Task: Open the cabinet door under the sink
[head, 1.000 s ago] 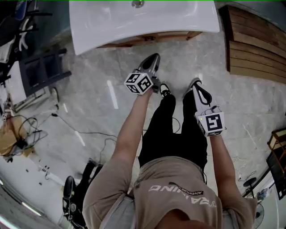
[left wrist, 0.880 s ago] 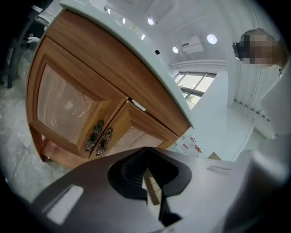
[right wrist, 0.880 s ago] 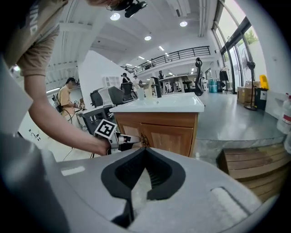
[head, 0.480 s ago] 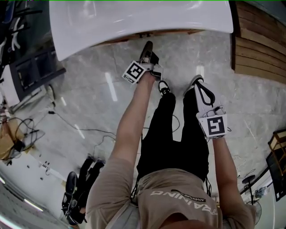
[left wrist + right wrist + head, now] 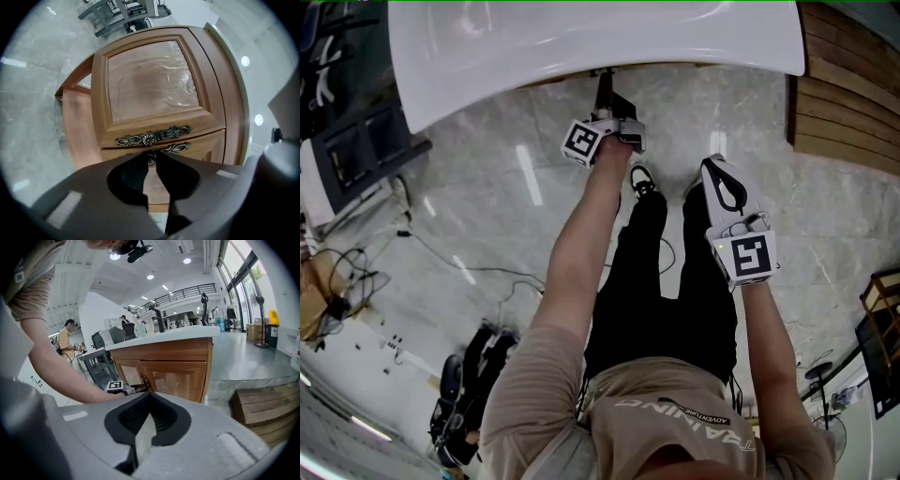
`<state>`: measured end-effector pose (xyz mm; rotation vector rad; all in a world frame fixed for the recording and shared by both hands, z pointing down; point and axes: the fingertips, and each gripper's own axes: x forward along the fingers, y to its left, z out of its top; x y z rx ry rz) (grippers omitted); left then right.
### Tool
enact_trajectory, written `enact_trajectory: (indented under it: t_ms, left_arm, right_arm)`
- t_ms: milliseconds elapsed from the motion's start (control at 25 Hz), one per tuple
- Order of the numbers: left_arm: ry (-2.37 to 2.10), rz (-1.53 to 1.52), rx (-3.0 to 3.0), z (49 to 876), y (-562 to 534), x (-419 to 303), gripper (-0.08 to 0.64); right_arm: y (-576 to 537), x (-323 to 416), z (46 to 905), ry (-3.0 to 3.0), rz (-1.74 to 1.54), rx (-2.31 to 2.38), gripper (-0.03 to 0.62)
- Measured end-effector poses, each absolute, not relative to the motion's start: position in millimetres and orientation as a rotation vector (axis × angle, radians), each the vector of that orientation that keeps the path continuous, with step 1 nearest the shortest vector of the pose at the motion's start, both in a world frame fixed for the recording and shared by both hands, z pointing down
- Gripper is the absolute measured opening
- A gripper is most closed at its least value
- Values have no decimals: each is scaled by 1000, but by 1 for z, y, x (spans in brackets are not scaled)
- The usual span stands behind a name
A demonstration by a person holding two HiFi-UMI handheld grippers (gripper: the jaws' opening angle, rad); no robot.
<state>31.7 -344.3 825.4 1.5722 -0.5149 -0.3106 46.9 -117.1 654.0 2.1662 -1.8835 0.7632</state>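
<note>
Since the earlier frame, the left gripper (image 5: pixel 151 158) has reached under the sink (image 5: pixel 581 42). Its jaws have just been opening and now straddle a cabinet door handle (image 5: pixel 176 148). The right gripper (image 5: pixel 149 395) hangs closed and empty.

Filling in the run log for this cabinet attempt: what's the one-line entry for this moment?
left gripper: jaws just opening, door handle between tips, ungripped | right gripper: shut, empty | cabinet doors: closed
</note>
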Motion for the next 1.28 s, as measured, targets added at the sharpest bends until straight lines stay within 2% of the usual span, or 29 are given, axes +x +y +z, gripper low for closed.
enact_trajectory:
  t_ms: [160,240,480,1040,1280]
  left_arm:
    - [-515,-376,1528,830,-345,27,70]
    - [-509,-398,1513,828,-344,26,121]
    - [-523,-396,1487,837,-347,27,140]
    - [-465,-712,1288,835,-351,37,112]
    - [-449,-681,1333,832,-352,38,109]
  right_arm:
    - [-128,45,658,-1906,771,2141,2]
    - [-132,46,661,-1912,778,2134,2]
    - [-136,44,663,-1912,803,2128,2]
    - [-125,50,682,-1856,914,2111,2]
    - [-121,51,684,-1850,920,2112,2]
